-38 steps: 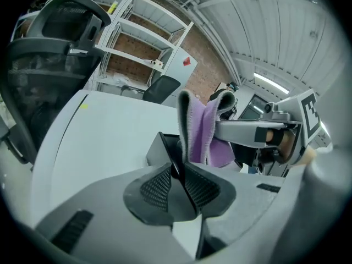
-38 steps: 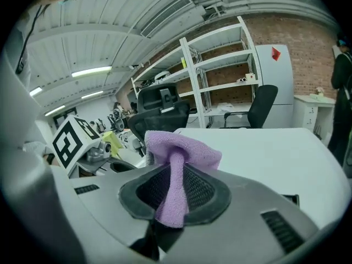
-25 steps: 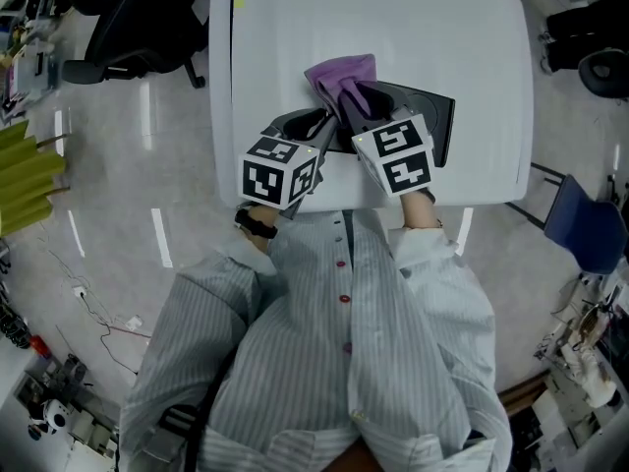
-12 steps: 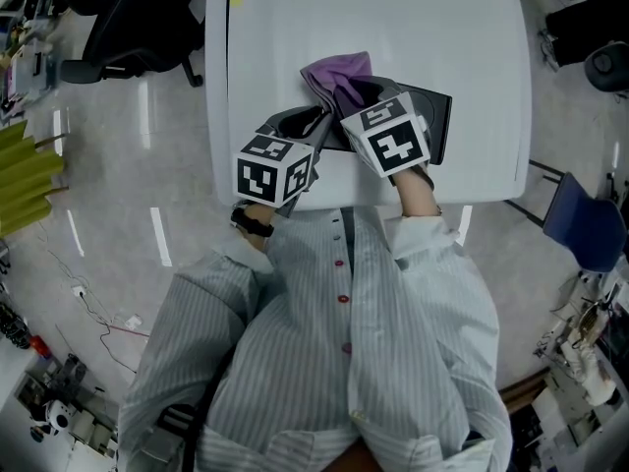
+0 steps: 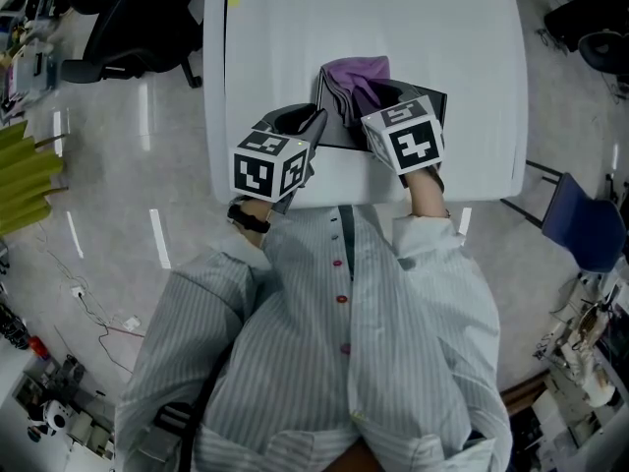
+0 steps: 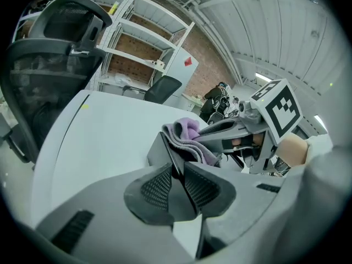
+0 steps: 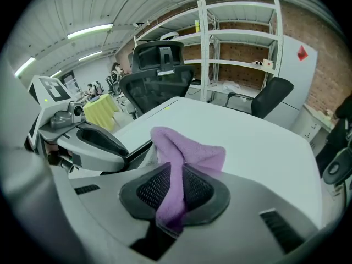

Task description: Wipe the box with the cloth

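A flat dark grey box lies near the front edge of the white table. My left gripper is shut on the box's thin left edge; the left gripper view shows the dark panel pinched between the pads. The purple cloth sits bunched on the box's far part. My right gripper is shut on the cloth, and in the right gripper view a fold of cloth hangs down between its jaws. Both grippers stand close side by side.
A black office chair stands off the table's far left corner and a blue chair to the right. Yellow material lies on the floor at left. Metal shelves stand behind the table.
My right gripper has slid to the right with the cloth across the box. The left gripper has stayed clamped on the box's left edge.
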A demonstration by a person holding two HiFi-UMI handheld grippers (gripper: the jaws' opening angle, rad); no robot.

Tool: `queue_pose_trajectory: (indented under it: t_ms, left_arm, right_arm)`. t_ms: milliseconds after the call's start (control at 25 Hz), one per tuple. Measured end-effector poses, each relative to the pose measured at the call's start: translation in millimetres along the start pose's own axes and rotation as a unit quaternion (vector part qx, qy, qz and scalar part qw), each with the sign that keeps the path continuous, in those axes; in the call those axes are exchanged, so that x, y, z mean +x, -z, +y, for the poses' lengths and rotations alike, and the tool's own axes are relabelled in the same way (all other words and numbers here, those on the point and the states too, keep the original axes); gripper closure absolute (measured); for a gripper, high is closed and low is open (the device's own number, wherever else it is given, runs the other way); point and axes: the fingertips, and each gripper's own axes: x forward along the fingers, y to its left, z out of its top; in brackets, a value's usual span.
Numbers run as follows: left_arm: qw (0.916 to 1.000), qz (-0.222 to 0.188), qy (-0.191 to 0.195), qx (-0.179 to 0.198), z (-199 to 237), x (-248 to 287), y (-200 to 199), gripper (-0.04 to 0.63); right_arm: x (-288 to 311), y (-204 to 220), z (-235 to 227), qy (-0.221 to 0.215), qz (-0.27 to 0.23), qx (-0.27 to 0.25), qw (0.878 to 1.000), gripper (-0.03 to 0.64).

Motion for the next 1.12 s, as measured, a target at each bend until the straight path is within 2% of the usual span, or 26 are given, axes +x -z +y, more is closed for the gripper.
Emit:
queue_pose_trajectory:
  t_ms: [400,760,1120]
  left_arm:
    - [1.0,0.0,-0.009,0.004,-1.8,-0.6,0.4,0.526]
    - [0.9999,-0.001,-0.012,0.004,-5.2,-1.6,-0.3,0.526]
    - [0.9999,0.003,-0.013,0.007,-6.2,0.3,-0.5,0.526]
  right_arm:
    - [-19.4,17.9,-21.6,0.032,0.004,0.026,0.999,0.554]
    - [-52.8,59.9,-80.0,0.096,0.022,0.078,0.992,0.554]
    - [-62.7,67.7,-92.1,0.115,0.024,0.09,0.989,0.555]
